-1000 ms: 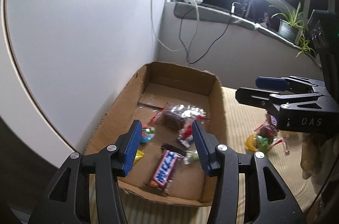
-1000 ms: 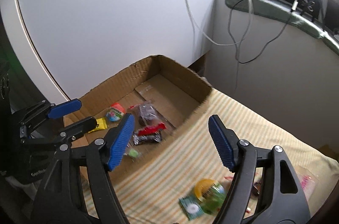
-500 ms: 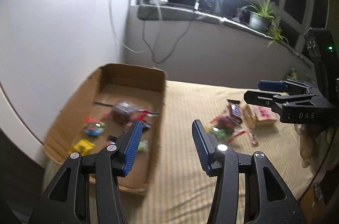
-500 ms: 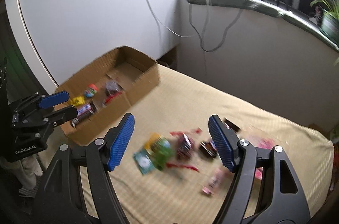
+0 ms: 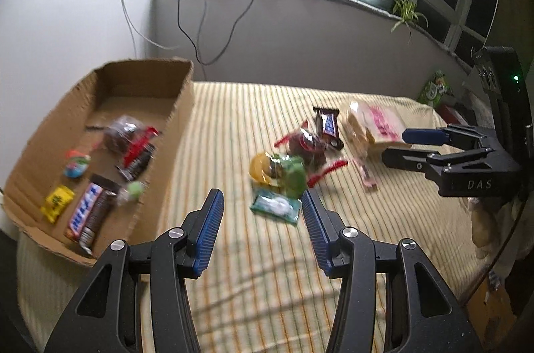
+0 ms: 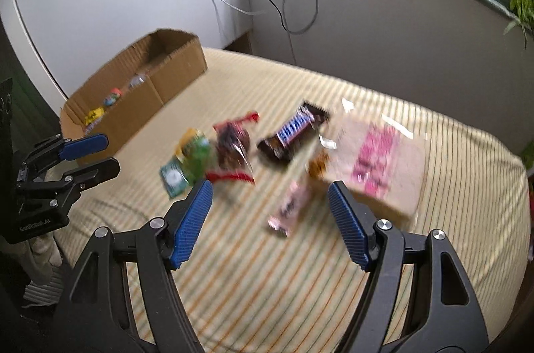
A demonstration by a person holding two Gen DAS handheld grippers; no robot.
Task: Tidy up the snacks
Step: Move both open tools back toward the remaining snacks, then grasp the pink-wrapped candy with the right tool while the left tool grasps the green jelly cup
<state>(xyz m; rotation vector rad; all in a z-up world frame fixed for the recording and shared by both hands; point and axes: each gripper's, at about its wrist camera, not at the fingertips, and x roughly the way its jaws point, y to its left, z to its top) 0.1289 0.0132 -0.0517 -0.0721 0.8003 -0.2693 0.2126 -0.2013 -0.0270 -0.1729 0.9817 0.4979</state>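
Right wrist view showed the right gripper [image 6: 268,214] spread wide and empty, with the small pink snack bar [image 6: 289,208] lying straight ahead between its blue pads, long way pointing toward the claw. The left gripper [image 5: 262,219] was empty too, nearer the green packet [image 5: 276,206], and the cardboard box [image 5: 182,106] sat by the bedspread's [image 5: 233,286] left edge.
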